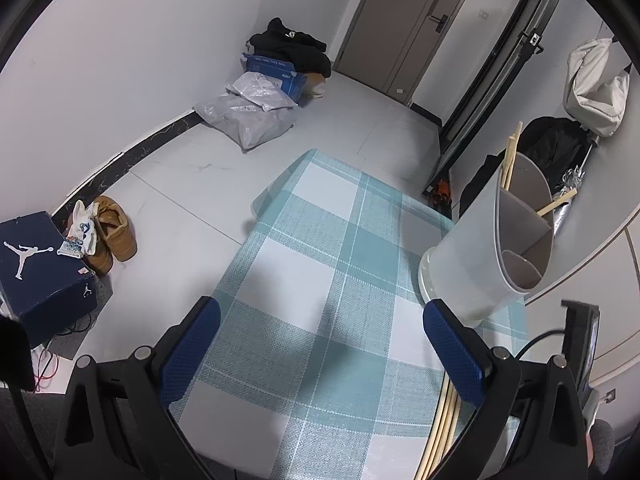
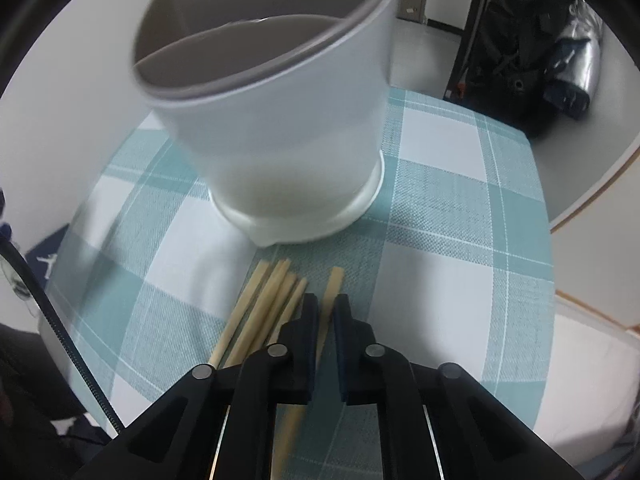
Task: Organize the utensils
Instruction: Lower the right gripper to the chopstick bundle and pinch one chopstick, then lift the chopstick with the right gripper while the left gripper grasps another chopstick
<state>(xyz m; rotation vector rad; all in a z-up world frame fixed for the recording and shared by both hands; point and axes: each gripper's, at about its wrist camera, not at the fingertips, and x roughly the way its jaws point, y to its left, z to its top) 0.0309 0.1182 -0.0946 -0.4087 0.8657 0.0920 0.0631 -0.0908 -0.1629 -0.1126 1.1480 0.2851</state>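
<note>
Right hand-held gripper (image 2: 326, 304) pinching one square wooden chopstick (image 2: 333, 280); left hand-held gripper (image 1: 320, 320) wide open above woven plaid cloth (image 1: 304, 264).

The left wrist view looks down at a slant along the checked tablecloth (image 1: 320, 280) toward floor and door (image 1: 404, 28). The right wrist view points steeply down, close over loose chopsticks (image 2: 264, 308). Both share the white utensil holder (image 1: 480, 264) and cloth.
</note>
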